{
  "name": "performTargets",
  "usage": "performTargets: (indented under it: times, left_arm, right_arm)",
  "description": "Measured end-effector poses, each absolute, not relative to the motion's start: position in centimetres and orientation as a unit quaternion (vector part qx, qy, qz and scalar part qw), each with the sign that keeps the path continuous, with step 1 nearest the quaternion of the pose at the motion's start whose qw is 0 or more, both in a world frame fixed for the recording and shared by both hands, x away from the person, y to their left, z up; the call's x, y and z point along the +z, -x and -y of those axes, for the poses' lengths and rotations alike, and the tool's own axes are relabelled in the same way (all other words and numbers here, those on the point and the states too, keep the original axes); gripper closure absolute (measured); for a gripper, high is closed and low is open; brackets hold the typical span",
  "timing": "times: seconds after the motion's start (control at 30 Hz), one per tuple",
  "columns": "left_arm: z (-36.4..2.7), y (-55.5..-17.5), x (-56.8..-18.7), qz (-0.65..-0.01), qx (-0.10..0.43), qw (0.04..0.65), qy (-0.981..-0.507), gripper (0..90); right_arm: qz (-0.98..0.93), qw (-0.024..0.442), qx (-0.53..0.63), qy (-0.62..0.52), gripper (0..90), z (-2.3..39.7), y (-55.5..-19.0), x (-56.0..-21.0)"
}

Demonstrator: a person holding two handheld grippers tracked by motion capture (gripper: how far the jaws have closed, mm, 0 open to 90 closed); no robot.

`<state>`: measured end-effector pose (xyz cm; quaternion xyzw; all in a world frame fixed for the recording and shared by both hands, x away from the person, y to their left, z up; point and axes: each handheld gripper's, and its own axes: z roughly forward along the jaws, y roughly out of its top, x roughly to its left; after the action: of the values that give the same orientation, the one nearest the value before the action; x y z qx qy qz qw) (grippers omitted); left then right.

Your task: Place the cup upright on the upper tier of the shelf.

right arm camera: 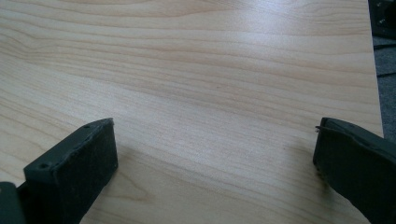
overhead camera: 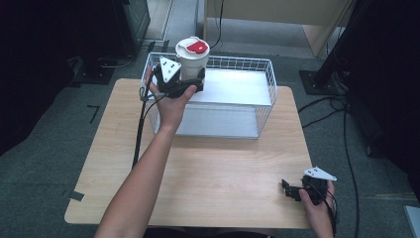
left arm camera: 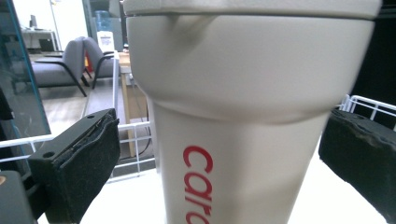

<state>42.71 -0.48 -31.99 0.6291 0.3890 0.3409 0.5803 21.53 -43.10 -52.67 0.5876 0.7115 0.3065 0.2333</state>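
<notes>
A cream cup [overhead camera: 192,57] with a white lid and a red tab stands in the back left corner of a white wire basket [overhead camera: 269,89]. In the left gripper view the cup [left arm camera: 243,107] shows red lettering on its side. My left gripper [overhead camera: 188,82] is open, with one jaw on each side of the cup's lower body; there is a gap on the left side and the right jaw is very near the wall [left arm camera: 219,172]. My right gripper [overhead camera: 289,189] stands open low over the bare wooden table near its front right corner, with nothing between its jaws [right arm camera: 215,172].
The basket sits at the back middle of the wooden table [overhead camera: 223,168] and has a white floor. The left gripper's black cable [overhead camera: 139,134] trails down across the table's left part. Cables and a dark stand base [overhead camera: 317,82] lie on the floor at right.
</notes>
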Motion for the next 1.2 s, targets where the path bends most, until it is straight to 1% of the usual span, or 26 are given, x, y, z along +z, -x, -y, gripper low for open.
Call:
performTargets:
  times: [0.8, 1.2]
  left_arm:
    - [-0.6, -38.8, -32.3, -0.360, 0.338, 0.613, -0.617, 0.0]
    - [-2.5, -36.2, -34.0, -0.361, 0.342, 0.612, -0.616, 0.0]
  right_arm:
    - [-0.712, 0.233, 0.307, -0.588, 0.0, 43.1, -21.5, -52.7]
    - [-0.712, 0.233, 0.306, -0.588, 0.0, 43.1, -21.5, -52.7]
